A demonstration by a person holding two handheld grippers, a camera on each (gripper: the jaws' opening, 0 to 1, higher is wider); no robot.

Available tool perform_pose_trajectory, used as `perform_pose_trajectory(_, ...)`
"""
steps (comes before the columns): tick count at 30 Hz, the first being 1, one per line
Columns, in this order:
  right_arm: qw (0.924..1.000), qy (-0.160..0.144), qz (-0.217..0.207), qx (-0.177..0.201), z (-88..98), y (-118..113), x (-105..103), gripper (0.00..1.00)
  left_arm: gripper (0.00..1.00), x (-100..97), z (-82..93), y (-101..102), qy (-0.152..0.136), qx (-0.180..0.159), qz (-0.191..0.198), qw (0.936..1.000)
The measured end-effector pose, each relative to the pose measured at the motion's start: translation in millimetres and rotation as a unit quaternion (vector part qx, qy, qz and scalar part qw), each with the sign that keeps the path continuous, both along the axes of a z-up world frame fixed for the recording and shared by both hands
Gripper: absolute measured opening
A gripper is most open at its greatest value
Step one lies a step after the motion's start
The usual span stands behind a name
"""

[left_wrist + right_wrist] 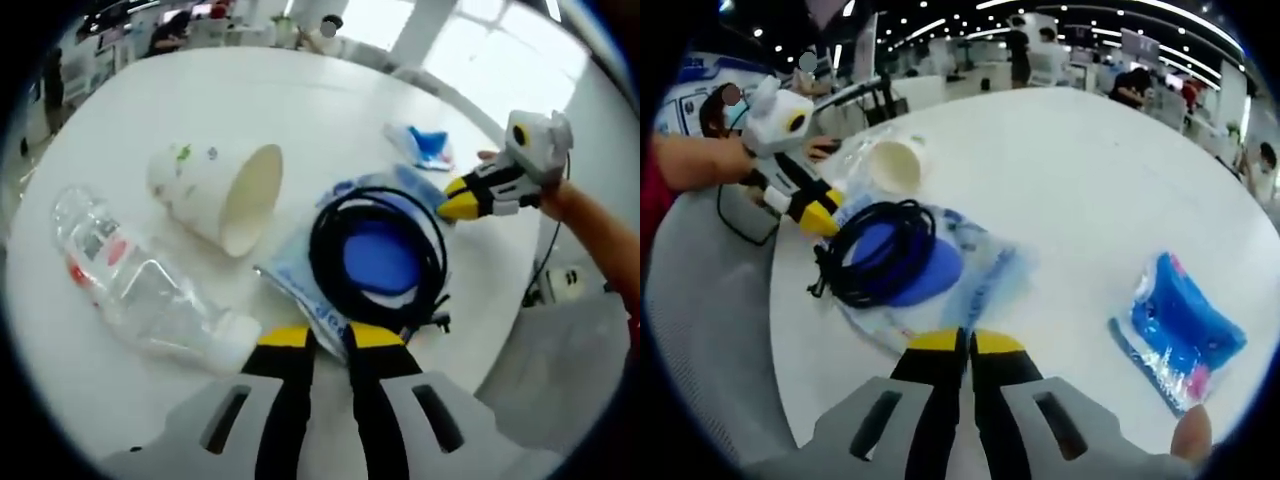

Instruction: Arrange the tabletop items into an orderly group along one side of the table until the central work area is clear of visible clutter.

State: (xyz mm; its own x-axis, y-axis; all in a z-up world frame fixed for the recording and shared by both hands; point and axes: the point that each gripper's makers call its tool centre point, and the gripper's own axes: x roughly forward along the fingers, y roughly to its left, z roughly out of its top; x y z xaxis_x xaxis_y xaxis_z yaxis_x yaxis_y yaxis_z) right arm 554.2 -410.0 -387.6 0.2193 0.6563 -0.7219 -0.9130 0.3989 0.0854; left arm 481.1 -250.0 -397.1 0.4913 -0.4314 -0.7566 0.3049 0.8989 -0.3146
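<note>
Black cable coil [378, 255] atop clear bag [300, 280]; both claws [330, 338] [966, 344] clamped on bag edges.

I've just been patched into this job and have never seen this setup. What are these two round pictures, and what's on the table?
No robot here: a person holds a two-fingered gripper in each hand, and a camera rides on each. The left gripper view looks past the left gripper; the right gripper view past the right gripper. Each gripper also appears in the other's picture. On the round white table lie a tipped paper cup, a clear plastic bottle, a coiled black cable on a clear bag with something blue inside, and a small blue packet. Both grippers look shut at the bag's edge; whether either grips it is unclear.
</note>
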Motion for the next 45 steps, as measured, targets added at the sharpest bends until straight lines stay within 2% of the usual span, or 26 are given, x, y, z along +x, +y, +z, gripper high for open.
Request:
perform_pose_trajectory(11, 0.9999, 0.007, -0.010, 0.001, 2.6, -4.5, -3.3, 0.02, 0.02, 3.6, 5.1, -5.5, -0.004, -0.003, -0.005, 1.0000)
perform_pose_trajectory(15, 0.9998, 0.011, -0.016, 0.006, 5.2, -6.6, -4.1, 0.02, 0.01, 5.2, 5.7, -7.6, -0.006, 0.005, -0.015, 0.9999)
perform_pose_trajectory(27, 0.9992, 0.012, -0.034, 0.015, 14.8, -14.7, -3.5, 0.01, 0.00, 14.0, 13.5, -14.5, -0.007, 0.000, -0.029, 0.9996)
perform_pose_trajectory(34, 0.9982, 0.006, -0.052, 0.030, 29.5, -18.6, 6.0, 0.01, 0.00, 27.6, 29.2, -16.4, -0.017, -0.006, -0.039, 0.9991)
perform_pose_trajectory(45, 0.9970, -0.013, -0.067, 0.037, 56.7, -21.8, 33.3, 0.01, 0.00, 67.3, 58.7, -17.0, -0.025, -0.010, -0.053, 0.9983)
